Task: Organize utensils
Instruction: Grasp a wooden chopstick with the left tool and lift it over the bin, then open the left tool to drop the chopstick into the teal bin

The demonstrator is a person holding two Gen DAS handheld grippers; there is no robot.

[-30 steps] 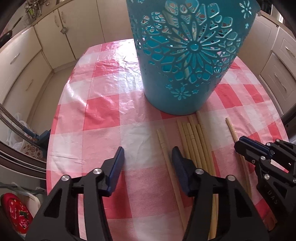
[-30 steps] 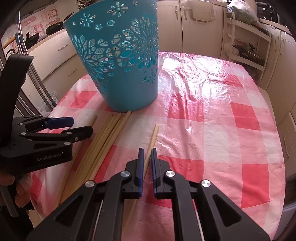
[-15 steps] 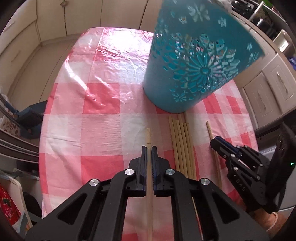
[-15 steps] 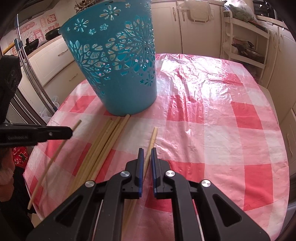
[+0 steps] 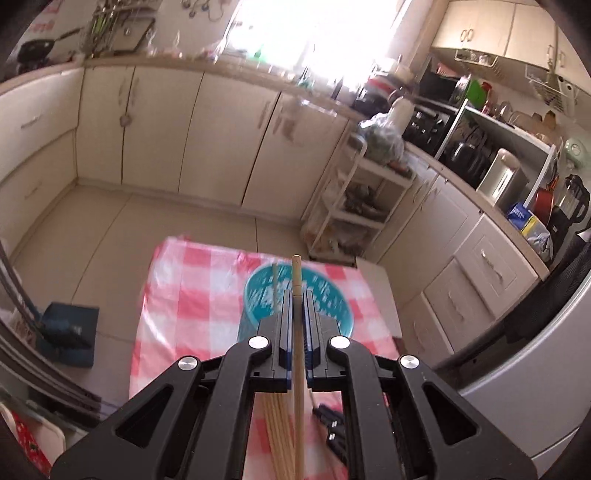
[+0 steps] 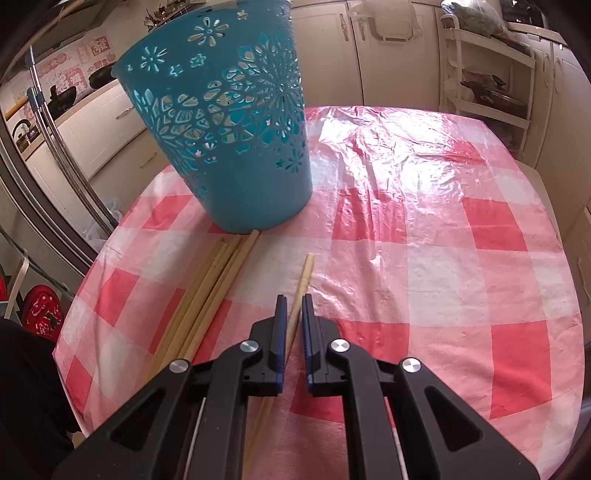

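So the landmark here is the teal cut-out basket (image 6: 236, 122), sitting on the surface (image 6: 443, 229), which wears a glossy pink-and-white checked plastic cloth. The left tongs (image 5: 296, 317) are clenched on one wooden chopstick (image 5: 296, 280), held high above the basket so its tip points over the open rim (image 5: 258, 284) in the left wrist view; a second thin stick looks to be standing inside the basket already. The right tongs (image 6: 293, 325) sit low in front of the basket, nearly shut around a single chopstick (image 6: 303, 275) that lies on the cloth; can't tell if the pads actually press it. Just left of that one, a bundle of chopsticks (image 6: 210, 284) lies with its ends nearly touching the basket's base. Room-wise: cream cabinets (image 5: 147, 122) behind the basket, a white rack (image 5: 354, 206) to its right, a bright window (image 5: 317, 29), and a cluttered counter (image 5: 491, 166) with appliances.
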